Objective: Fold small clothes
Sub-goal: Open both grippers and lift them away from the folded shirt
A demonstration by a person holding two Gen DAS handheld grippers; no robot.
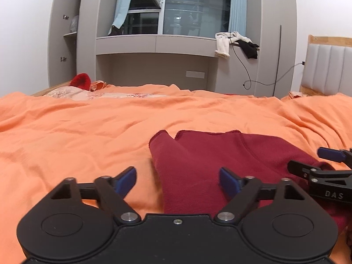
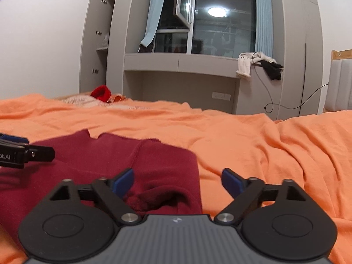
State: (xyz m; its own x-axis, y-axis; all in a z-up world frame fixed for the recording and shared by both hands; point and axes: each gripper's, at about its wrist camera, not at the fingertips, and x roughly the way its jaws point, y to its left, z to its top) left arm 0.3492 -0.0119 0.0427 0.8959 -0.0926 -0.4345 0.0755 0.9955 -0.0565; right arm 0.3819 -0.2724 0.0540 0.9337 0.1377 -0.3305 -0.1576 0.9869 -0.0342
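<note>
A dark red garment (image 1: 204, 162) lies flat on the orange bed cover (image 1: 77, 136). My left gripper (image 1: 177, 181) is open and empty, over the garment's left edge. My right gripper (image 2: 177, 181) is open and empty, over the garment's right near corner (image 2: 167, 189), where the cloth is bunched. The right gripper also shows at the right edge of the left wrist view (image 1: 325, 165). The left gripper also shows at the left edge of the right wrist view (image 2: 26, 151).
A bright red cloth (image 1: 81, 81) and a patterned quilt (image 1: 92, 94) lie at the bed's far left. Grey cabinets and a window (image 1: 193, 11) stand behind, with white and black clothes (image 1: 237, 41) on the ledge. A padded headboard (image 1: 330, 70) is at right.
</note>
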